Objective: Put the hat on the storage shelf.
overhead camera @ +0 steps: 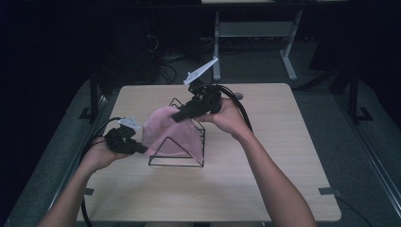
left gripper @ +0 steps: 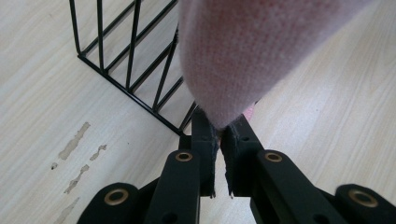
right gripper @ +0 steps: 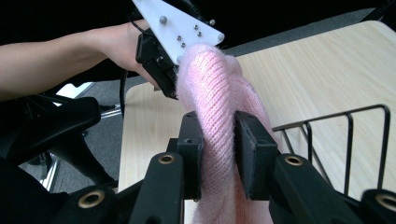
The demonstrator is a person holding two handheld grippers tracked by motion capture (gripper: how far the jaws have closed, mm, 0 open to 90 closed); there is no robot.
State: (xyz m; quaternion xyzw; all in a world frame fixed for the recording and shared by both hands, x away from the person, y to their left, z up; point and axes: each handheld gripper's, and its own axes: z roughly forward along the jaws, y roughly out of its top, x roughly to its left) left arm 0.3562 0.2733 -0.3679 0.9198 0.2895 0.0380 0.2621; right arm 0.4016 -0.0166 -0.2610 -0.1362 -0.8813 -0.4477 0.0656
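Pink knit cloth [overhead camera: 166, 131] at frame centre, draped over black wire rack [overhead camera: 177, 158]. Left gripper [overhead camera: 137, 147] clamped on low corner; right gripper [overhead camera: 182, 115] clamped on bunched top fold. Judgement: keep tension even, lift clear of wires to avoid snagging.

High view: looks forward and down from above the person's side, taking in the whole counter [overhead camera: 265, 189], forearms coming in from the bottom.
Left gripper view: rides low, close to the counter, looking along its own jaws at the pink knit cloth [left gripper: 243, 56] and the wire rack [left gripper: 135, 74].
Right gripper view: sits higher, looking along its jaws and back at the person's other hand.
Shared: cloth, rack and counter top appear in all three.
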